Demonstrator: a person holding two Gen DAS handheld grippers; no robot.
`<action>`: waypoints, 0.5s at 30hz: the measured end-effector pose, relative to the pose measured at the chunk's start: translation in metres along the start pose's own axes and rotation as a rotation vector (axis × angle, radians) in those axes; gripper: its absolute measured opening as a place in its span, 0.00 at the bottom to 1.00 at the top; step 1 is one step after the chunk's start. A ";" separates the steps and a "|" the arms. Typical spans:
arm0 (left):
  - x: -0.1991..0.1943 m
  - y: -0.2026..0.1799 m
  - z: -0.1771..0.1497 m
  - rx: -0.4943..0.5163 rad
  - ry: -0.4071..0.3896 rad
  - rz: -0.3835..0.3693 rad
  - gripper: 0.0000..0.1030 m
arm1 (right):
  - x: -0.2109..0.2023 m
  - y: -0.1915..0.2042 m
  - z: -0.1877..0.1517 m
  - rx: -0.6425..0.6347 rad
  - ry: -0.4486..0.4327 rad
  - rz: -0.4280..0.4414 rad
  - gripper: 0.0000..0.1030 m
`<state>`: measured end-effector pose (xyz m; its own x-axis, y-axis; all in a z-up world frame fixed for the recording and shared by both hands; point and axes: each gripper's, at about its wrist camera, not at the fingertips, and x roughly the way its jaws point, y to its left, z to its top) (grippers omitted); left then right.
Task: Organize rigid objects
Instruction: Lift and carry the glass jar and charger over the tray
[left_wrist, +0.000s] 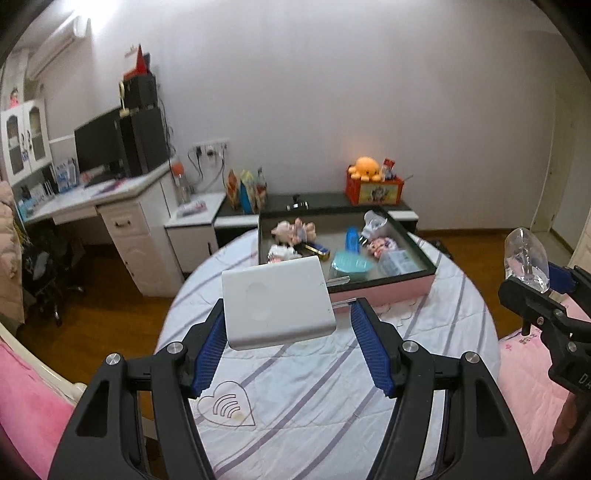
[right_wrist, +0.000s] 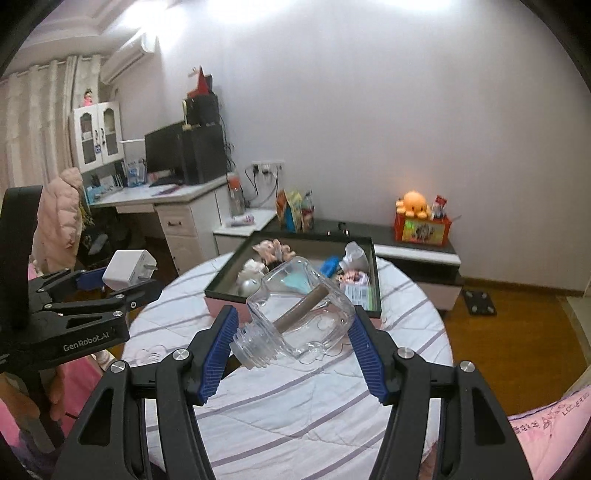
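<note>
A white plug adapter (left_wrist: 279, 302), a flat square block with two metal prongs jutting from its right edge, is hanging tilted in the air above the striped bedcover. A clear plastic bottle (right_wrist: 299, 314), uncapped with its threaded neck pointing down and left and a brown tube lying inside it, is likewise sitting tilted in the air. Beyond both, a shallow black tray (left_wrist: 421, 251) with pink outer sides is resting on the bedcover, holding small mixed items.

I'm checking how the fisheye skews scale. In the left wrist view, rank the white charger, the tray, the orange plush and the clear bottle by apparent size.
Largest to smallest, as they look:
1. tray
2. white charger, inflated by nearness to the camera
3. clear bottle
4. orange plush, shrunk by distance
</note>
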<state>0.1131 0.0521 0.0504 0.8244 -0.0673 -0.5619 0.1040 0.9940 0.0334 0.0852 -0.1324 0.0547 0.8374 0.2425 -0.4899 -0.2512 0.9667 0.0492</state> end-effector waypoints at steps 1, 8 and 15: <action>-0.008 -0.002 -0.001 0.006 -0.016 0.007 0.66 | -0.006 0.002 -0.001 -0.002 -0.009 0.002 0.61; -0.035 -0.012 -0.007 0.028 -0.056 -0.017 0.66 | -0.031 0.004 -0.009 0.014 -0.057 -0.007 0.61; -0.035 -0.017 -0.011 0.033 -0.032 -0.016 0.66 | -0.031 0.005 -0.014 0.013 -0.043 0.010 0.61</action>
<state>0.0766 0.0385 0.0608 0.8397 -0.0868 -0.5361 0.1356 0.9894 0.0523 0.0513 -0.1363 0.0574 0.8551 0.2554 -0.4512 -0.2535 0.9651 0.0659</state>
